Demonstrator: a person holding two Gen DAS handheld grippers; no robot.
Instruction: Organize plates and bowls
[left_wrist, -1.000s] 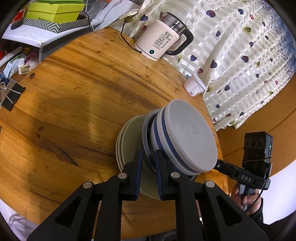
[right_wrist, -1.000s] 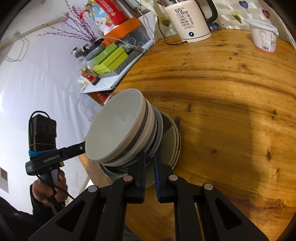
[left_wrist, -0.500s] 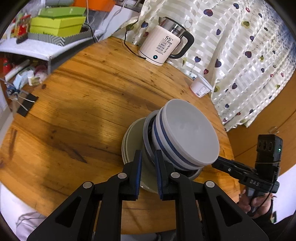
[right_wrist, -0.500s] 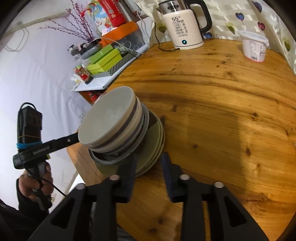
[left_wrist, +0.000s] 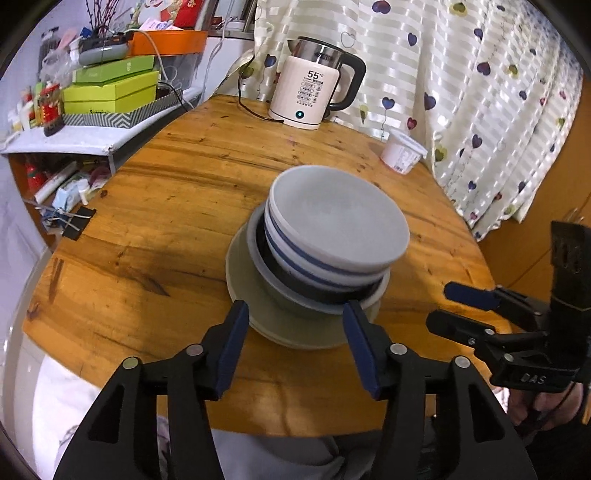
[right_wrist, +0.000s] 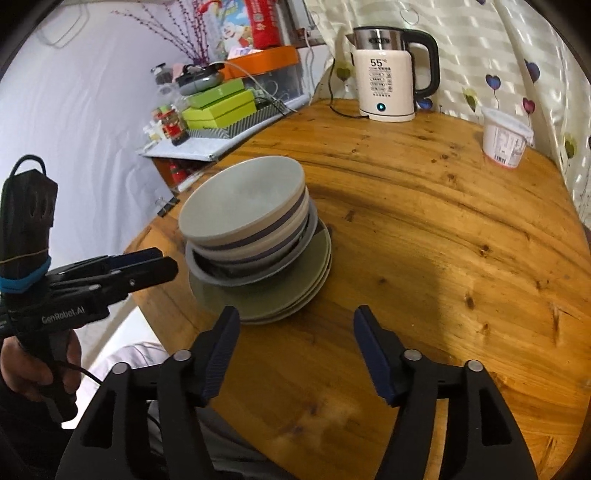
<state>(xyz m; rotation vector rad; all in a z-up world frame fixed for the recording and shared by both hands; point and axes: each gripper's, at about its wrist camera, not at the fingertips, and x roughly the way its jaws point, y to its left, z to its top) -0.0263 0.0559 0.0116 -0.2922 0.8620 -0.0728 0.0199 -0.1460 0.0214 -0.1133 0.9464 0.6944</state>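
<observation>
The left tool (left_wrist: 293, 343) stood wide open, its jaws having just spread, holding nothing; the near edge of the plates (left_wrist: 295, 332) lay between its tips without touching them. The right tool (right_wrist: 295, 350) was likewise open, jaws just parted and empty, with bare wood between them and the stack just beyond.

The plates sat stacked near the front edge of a round wooden tabletop (left_wrist: 166, 221). On them rested a grey dish, and in it two blue-banded bowls (left_wrist: 336, 229) nested and tilted.

Farther back on the tabletop stood a cream kettle (left_wrist: 310, 99) showing "55", and a small white tub (left_wrist: 402, 151). A heart-patterned curtain (left_wrist: 480, 74) hung behind. A side shelf (left_wrist: 74, 140) held green boxes (left_wrist: 110, 92).

The left view alone showed a black binder clip (left_wrist: 79, 221) at the tabletop's edge. The right view alone showed a plain white wall (right_wrist: 74, 110) and a hand (right_wrist: 33, 365) gripping the other tool's handle.
</observation>
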